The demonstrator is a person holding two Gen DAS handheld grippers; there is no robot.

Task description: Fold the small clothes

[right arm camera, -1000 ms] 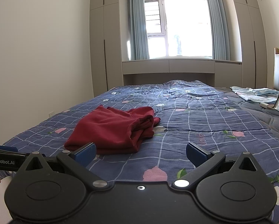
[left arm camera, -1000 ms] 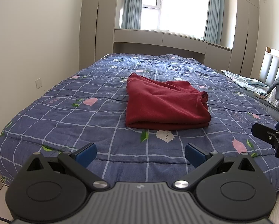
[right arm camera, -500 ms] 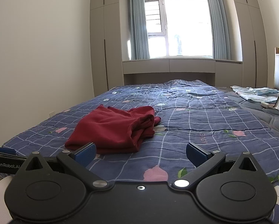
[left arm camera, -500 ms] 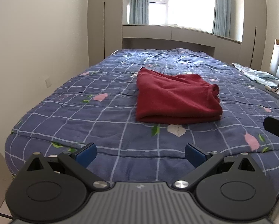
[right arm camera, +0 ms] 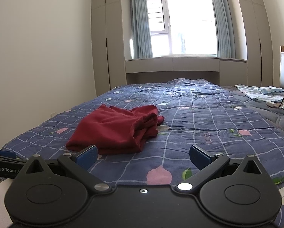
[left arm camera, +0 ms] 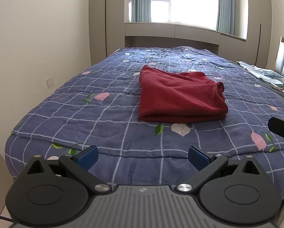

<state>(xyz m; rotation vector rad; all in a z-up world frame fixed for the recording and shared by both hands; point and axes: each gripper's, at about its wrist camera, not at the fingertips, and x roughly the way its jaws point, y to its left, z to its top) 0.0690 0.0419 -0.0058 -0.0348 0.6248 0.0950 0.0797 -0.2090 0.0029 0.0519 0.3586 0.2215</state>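
Red garment (left arm camera: 181,97): folded into a flat, layered rectangle, lying on the quilt (left arm camera: 107,114) toward the near half of the bed, well ahead of both grippers.
Long axis: roughly across the left wrist view, left to right; seen from the right wrist view (right arm camera: 115,130) running away and to the right.
Fold edge: smooth doubled edge facing the left gripper; bunched, loose ends at the right side in the left view, toward the headboard side.
Layers: at least two visible along the near edge; exact count hard to tell.
Left gripper (left arm camera: 142,156): blue pads spread wide, nothing between them, held back from the foot edge of the quilt.
Right gripper (right arm camera: 143,155): spread wide as well, empty, low over the quilt, beside the garment's near corner but not touching.
Cut off: only a black tip of the right gripper showing at the right edge of the left view; left gripper's lettered side bar clipped at the left edge of the right view.
Hard to make out: light blue cloth (right arm camera: 259,93) and items at the far right, partly cropped.
Window (right arm camera: 181,26): overexposed, nothing legible outside.
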